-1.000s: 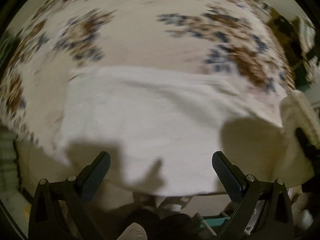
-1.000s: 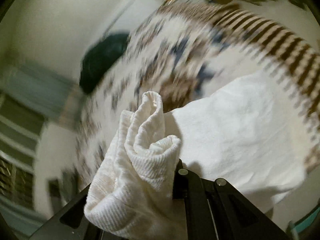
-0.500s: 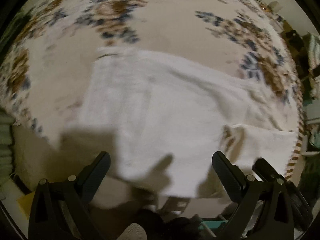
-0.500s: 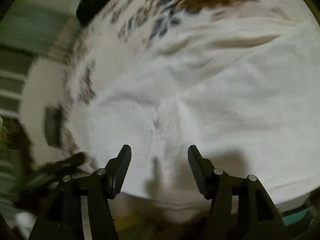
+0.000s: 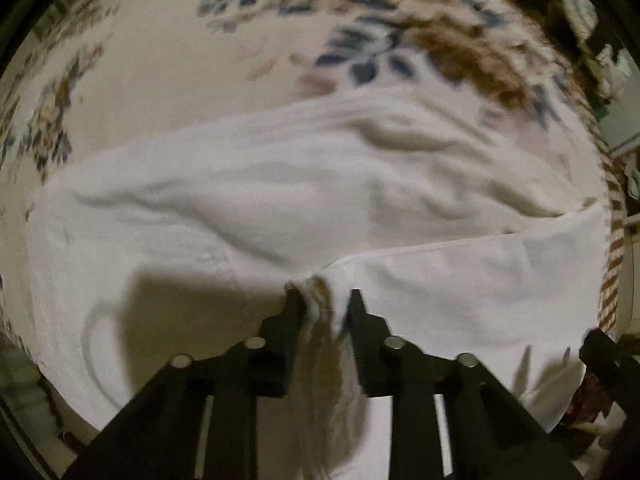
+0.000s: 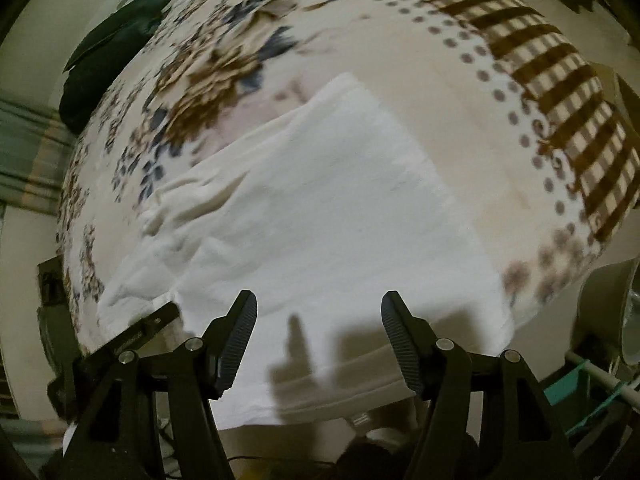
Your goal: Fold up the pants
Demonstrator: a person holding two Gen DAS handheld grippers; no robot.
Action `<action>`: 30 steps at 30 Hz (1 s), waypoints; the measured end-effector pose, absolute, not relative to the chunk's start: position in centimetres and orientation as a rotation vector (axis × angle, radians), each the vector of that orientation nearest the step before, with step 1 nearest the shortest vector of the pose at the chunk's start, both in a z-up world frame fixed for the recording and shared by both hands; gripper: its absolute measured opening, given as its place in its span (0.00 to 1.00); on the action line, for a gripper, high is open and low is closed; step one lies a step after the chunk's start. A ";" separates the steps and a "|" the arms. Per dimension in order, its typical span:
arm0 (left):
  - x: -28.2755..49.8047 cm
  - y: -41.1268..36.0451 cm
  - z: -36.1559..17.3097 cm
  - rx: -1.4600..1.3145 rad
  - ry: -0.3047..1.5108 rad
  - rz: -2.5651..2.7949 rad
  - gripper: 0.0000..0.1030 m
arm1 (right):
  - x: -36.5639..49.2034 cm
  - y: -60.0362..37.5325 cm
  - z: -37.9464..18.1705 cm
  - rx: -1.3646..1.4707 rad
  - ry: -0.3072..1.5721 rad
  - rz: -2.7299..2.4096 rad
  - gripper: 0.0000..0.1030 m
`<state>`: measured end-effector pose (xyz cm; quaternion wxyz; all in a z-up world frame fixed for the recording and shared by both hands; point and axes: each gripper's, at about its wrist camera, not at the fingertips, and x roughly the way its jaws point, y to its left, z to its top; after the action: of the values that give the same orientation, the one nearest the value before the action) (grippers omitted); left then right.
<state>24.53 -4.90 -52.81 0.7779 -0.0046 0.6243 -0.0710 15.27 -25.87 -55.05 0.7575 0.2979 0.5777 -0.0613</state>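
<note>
The white pants (image 5: 280, 200) lie spread on a floral blanket (image 5: 240, 40), with a folded flap on the right (image 5: 480, 280). My left gripper (image 5: 322, 300) is shut on a bunched edge of the pants near their front middle. In the right wrist view the pants (image 6: 340, 208) lie flat with wrinkles at the left. My right gripper (image 6: 318, 312) is open and empty just above the near edge of the pants. The left gripper's tip shows at the lower left of that view (image 6: 140, 328).
The blanket (image 6: 440, 100) has a brown checked border (image 6: 560, 80) at the right. A dark bag (image 6: 104, 56) sits at the far left corner. The bed's front edge runs under the grippers. Clutter and a teal item (image 6: 576, 392) lie at lower right.
My left gripper went from open above the pants to shut on their edge. My right gripper let go of the bunched cloth, laid it down and now is wide open.
</note>
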 end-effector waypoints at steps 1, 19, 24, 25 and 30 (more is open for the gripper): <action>24.3 -4.7 -52.1 -0.024 1.328 -0.161 0.14 | 15.0 -26.3 -55.1 0.649 1.256 -0.145 0.65; 24.3 -1.8 -52.6 -0.039 1.357 -0.135 0.34 | 16.4 -21.7 -58.5 0.260 1.502 -0.112 0.64; 20.8 0.1 -50.9 -0.106 1.380 -0.081 0.54 | 16.0 -19.7 -57.5 0.096 1.533 -0.103 0.64; 20.0 0.1 -50.2 -0.107 1.370 -0.062 0.56 | 16.2 -19.4 -56.7 0.133 1.498 -0.088 0.64; 17.3 -2.4 -51.2 -0.006 1.396 -0.037 0.67 | 17.6 -15.9 -57.7 0.104 1.517 -0.032 0.64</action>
<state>17.31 -2.45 -51.23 0.7660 -0.0027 0.6426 -0.0170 17.64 -15.86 -57.66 0.7246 0.0469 0.6874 -0.0146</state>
